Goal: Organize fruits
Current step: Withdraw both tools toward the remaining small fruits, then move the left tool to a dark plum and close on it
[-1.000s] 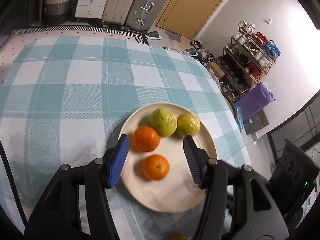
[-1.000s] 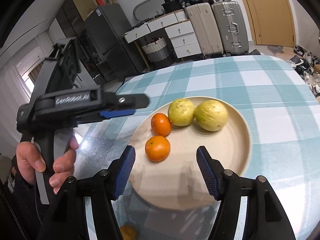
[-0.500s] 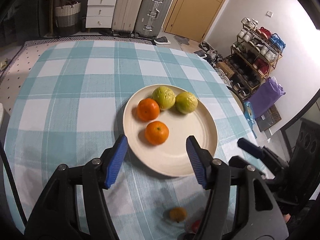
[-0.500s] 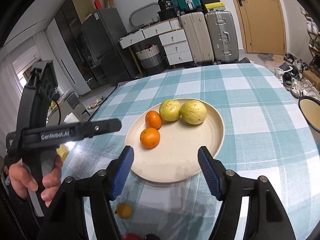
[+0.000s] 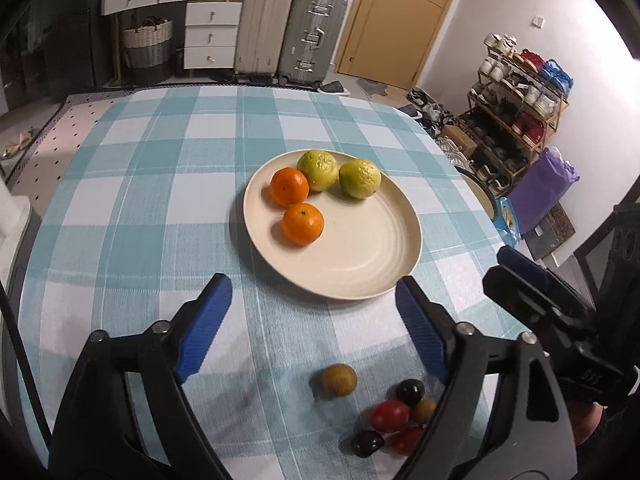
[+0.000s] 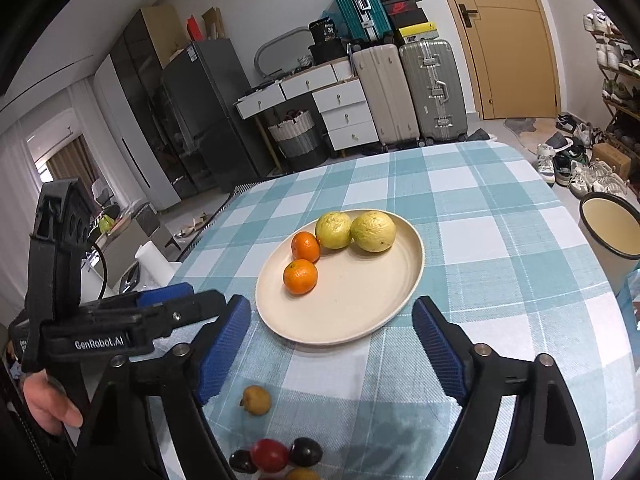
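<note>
Here, nearest the cameras, both grippers hang above the checked surface (image 5: 132, 184) with nothing in them: the left gripper (image 5: 314, 322) has its blue-padded fingers (image 5: 204, 326) spread wide, and the right gripper (image 6: 332, 346) is likewise spread and empty. Below them lies a loose cluster of small fruits: a brownish round fruit (image 5: 338, 379) a little apart, then red cherry tomatoes (image 5: 389, 416) and dark grape-like fruits (image 5: 410, 391) touching one another, partly hidden behind the left gripper's right finger.

These look like the likely next picks, and the risks gather here. They are small, smooth and round, so wide fingers closing off-centre could squirt one sideways and send it rolling toward the near edge. Packed together, a grasp on one may nudge its neighbours or catch two at once. Too firm a squeeze would likely burst a tomato.

Farther off, the cream plate (image 5: 360, 256) holds two mandarins (image 5: 302, 223) on its left side and two yellow-green guava-like fruits (image 5: 359, 178) at the back. A small fruit dropped from height could roll across the bare part and off the shallow rim. A second cream dish (image 6: 612, 232) sits at the right edge.
</note>
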